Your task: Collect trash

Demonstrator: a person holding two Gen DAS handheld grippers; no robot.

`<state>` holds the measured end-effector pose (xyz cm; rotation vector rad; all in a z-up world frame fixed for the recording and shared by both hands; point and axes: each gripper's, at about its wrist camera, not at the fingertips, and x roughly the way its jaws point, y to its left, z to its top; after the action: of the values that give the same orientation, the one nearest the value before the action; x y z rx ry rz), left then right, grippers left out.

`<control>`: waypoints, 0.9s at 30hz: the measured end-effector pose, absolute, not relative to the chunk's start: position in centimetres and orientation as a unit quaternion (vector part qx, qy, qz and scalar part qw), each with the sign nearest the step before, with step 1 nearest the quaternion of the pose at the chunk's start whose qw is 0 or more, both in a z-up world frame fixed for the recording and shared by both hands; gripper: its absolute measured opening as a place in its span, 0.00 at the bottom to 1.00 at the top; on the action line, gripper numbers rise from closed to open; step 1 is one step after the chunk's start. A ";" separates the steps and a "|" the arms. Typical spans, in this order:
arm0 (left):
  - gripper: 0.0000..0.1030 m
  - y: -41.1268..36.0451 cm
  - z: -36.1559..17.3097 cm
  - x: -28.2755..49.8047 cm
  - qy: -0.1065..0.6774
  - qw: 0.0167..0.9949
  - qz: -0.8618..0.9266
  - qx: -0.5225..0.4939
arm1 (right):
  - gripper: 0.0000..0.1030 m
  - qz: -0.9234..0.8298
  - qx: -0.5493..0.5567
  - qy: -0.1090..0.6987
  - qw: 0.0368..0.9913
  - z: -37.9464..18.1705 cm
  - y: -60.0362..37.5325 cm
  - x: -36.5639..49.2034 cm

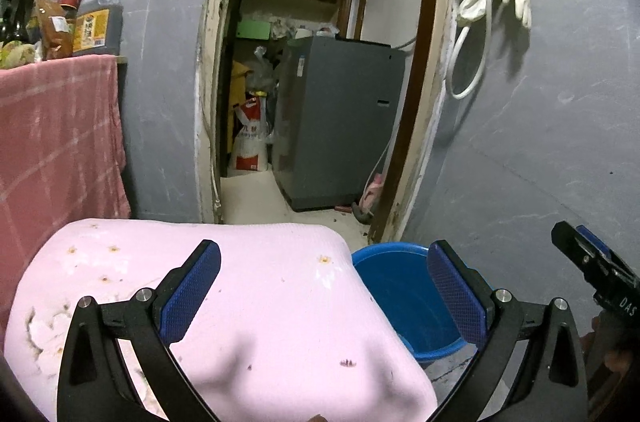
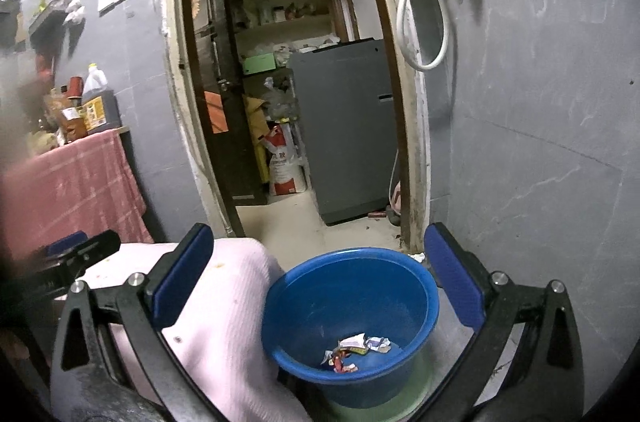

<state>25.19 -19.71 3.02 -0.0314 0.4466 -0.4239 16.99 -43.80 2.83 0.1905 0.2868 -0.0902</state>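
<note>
A: Currently, both hand-held tools hang idle above a stained pale-pink quilted cloth surface and a round blue plastic basin set on the floor just beside it. Left gripper: jaws spread wide, nothing between the blue pads. Right gripper: likewise released, hovering over the basin

B: And the trash itself?

A: Crumpled white-and-red paper wrappers lie at the bottom of the basin, seen from the right wrist. One more small white paper scrap sits on the floor behind the basin's far rim, near the foot of the worn wooden door frame

B: What might go wrong from this position?

A: My judgement: that scrap is the awkward one. It lies low and close to the basin, so a reach past the rim could nudge or tip the light plastic basin, spilling what is already collected. The paper looks thin and flat, and wide rigid pads may slide over it or push it toward the frame instead of pinching it

B: Anything on the pink side?

A: Brownish specks and a ragged pale patch mark the cloth in the left view; whether these are loose crumbs or stains, I cannot tell. Pinching at them risks bunching the fabric rather than lifting anything. The two grippers also sit close together, so a crossing reach could knock one against the other
</note>
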 end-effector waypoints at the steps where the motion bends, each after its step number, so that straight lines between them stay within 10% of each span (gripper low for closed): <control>1: 0.98 -19.4 3.2 24.6 0.218 0.953 -0.208 -0.015 | 1.00 -0.045 0.093 0.141 0.985 3.1 -43.5 16.2; 27: 0.98 -13.6 3.2 12.0 0.199 0.963 -0.184 -0.017 | 1.00 -0.031 0.070 0.107 0.991 3.4 -37.7 2.2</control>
<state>12.05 -13.55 3.19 -0.0348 0.4022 -0.3722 2.24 -37.66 3.42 0.1401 0.2145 -0.0617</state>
